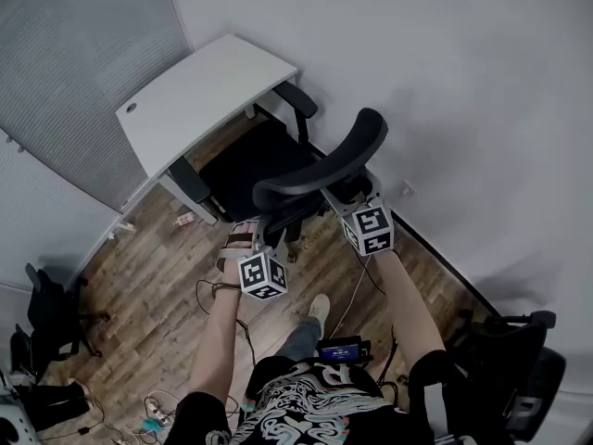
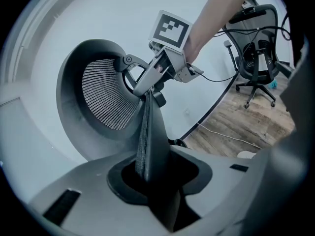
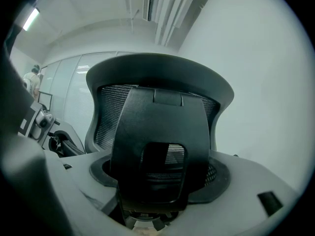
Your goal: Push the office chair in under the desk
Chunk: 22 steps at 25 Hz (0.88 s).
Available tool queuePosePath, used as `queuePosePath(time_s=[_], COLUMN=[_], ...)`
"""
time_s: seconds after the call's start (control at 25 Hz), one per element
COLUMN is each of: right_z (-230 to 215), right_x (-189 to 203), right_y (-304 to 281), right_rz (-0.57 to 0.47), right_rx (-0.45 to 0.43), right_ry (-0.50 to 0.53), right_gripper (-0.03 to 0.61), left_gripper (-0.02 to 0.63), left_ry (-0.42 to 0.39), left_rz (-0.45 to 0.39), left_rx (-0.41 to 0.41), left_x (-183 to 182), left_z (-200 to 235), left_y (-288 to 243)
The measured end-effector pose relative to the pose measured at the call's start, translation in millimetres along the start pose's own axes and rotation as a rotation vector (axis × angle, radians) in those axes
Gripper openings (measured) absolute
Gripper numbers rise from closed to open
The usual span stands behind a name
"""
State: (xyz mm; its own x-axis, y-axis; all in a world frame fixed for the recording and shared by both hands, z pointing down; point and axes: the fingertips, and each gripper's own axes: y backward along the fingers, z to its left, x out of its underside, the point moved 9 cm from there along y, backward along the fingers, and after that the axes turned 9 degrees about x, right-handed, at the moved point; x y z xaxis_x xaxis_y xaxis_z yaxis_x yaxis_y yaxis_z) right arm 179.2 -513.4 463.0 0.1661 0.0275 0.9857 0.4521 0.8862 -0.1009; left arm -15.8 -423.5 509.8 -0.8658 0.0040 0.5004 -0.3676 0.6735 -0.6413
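Note:
The black office chair stands with its seat partly under the white desk, its back toward me. My left gripper is at the left end of the backrest; in the left gripper view its jaws are shut on the backrest's thin mesh edge. My right gripper is at the backrest's right end, below the headrest. The right gripper view has its jaws closed around the chair's black back panel. That same gripper appears in the left gripper view, clamped on the chair's top edge.
A white wall runs close along the chair's right side. A second office chair stands behind me at the right, and a dark chair at the left. Cables lie on the wood floor by my foot.

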Motion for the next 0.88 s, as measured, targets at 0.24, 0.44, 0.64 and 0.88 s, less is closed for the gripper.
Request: queuePosePath(time_s=[0.24, 0.44, 0.64, 0.88], right_z=[0, 3, -3, -4], right_x=[-1, 1, 7, 19], right_y=[0, -1, 4, 30], right_rz=[-0.007, -0.005, -0.006, -0.014], right_rx=[-0.001, 0.020, 0.019, 0.063], right_ry=[-0.005, -0.014, -0.091, -0.161], right_gripper=[0.346, 0.347, 0.348, 0.348], left_gripper=[0.138, 0.138, 0.141, 0.141], left_ry=[0.006, 0.006, 0.015, 0.029], left_rz=[0.003, 0.008, 0.010, 0.014], left_rx=[0.001, 0.000, -0.004, 0.006], left_x=[1, 3, 1, 3], left_z=[1, 1, 2, 3], left_y=[0, 1, -3, -3])
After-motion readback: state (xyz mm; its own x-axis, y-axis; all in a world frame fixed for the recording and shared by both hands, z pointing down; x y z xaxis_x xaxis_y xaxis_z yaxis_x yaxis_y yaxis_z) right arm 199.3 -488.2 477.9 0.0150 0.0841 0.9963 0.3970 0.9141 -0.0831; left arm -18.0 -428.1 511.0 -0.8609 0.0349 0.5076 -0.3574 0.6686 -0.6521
